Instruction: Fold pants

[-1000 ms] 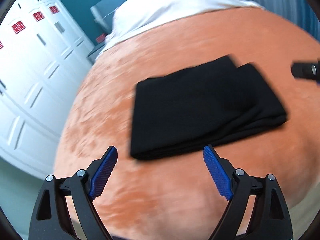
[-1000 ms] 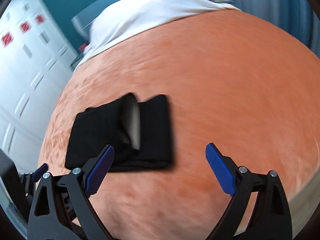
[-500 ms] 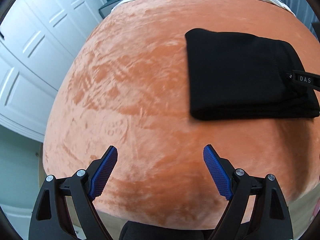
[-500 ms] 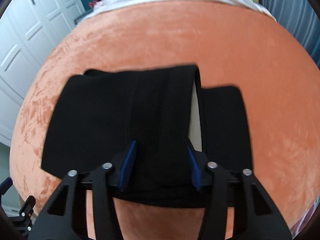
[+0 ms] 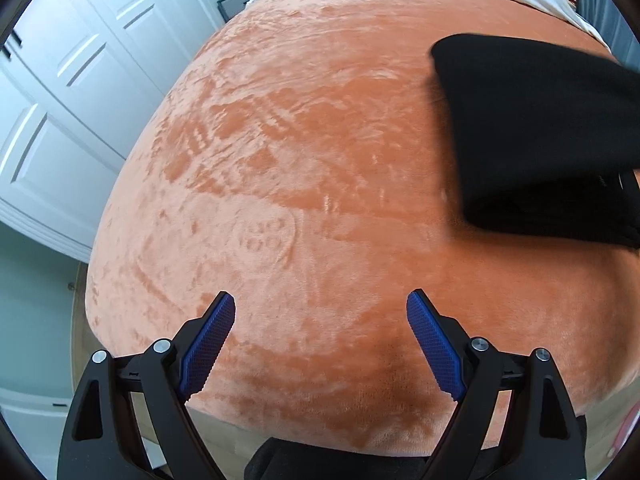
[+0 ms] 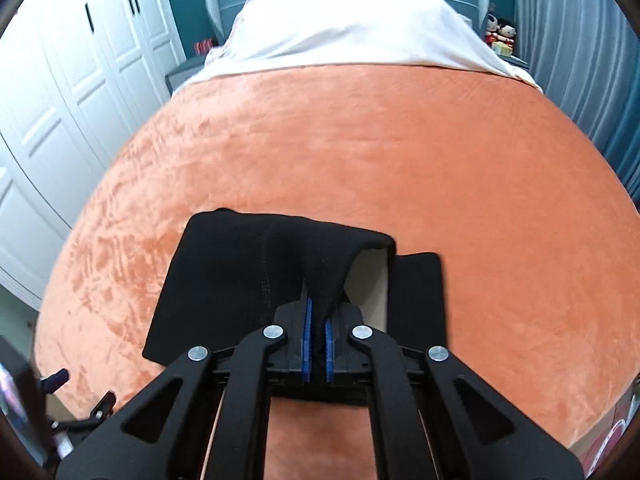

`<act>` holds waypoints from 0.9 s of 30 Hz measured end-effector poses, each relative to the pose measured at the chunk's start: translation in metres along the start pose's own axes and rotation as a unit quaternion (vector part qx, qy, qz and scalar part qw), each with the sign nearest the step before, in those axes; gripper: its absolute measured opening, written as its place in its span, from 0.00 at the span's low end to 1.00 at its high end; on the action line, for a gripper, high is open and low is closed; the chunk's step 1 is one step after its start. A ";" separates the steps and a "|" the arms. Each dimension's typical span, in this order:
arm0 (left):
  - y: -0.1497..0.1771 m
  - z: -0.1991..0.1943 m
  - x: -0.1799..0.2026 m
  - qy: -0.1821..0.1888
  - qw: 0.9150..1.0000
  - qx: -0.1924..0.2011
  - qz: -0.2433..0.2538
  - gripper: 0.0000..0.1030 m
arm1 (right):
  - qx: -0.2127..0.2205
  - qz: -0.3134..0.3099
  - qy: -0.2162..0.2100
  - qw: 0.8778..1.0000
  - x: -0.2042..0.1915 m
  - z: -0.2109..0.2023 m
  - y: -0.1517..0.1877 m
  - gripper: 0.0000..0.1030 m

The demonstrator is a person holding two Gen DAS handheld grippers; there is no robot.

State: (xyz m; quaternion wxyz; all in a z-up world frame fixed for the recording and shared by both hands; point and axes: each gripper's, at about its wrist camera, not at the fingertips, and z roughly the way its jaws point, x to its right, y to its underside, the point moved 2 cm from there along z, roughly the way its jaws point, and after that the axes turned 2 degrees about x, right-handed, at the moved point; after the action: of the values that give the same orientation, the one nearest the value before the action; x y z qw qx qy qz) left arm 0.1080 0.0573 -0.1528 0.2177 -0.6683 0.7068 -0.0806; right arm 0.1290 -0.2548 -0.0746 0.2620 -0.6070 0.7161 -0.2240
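Right wrist view: my right claw (image 6: 316,338) has just been closing and now pinches the near edge of the folded black pants (image 6: 248,276), which lie on the orange bedspread (image 6: 400,160). My left claw (image 5: 320,344) hangs spread, empty, well apart from them.

I count one pair of black pants (image 6: 248,280), folded; one orange blanket (image 6: 400,152); one white sheet (image 6: 352,24); two small dolls (image 6: 500,30); my two grippers (image 5: 320,320) (image 6: 317,332).
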 end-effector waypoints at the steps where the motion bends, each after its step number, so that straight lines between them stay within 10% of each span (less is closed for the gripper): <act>1: 0.000 0.001 0.000 0.001 1.000 -0.001 -0.001 0.83 | -0.011 0.004 0.013 1.000 0.011 0.006 0.006 0.04; 5: 0.000 0.006 0.005 0.009 1.000 -0.016 -0.006 0.83 | -0.129 0.045 0.013 0.991 0.062 0.089 0.069 0.25; 13: -0.008 0.000 0.023 0.013 1.000 0.001 0.014 0.83 | -0.026 0.136 -0.058 0.989 0.099 0.041 0.043 0.70; 23: -0.020 -0.012 0.049 0.039 0.999 0.021 0.018 0.83 | -0.096 0.088 -0.075 0.989 0.067 0.117 0.042 0.69; 27: -0.022 -0.006 0.048 0.039 0.999 0.009 0.006 0.83 | -0.086 0.052 -0.059 0.993 0.044 0.116 0.045 0.44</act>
State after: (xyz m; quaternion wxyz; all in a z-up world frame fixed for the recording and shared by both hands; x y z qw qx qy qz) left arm 0.1253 0.0075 -0.1476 0.1964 -0.6580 0.7183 -0.1121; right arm 0.1646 -0.2910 -0.1959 0.2616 -0.6016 0.7465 -0.1116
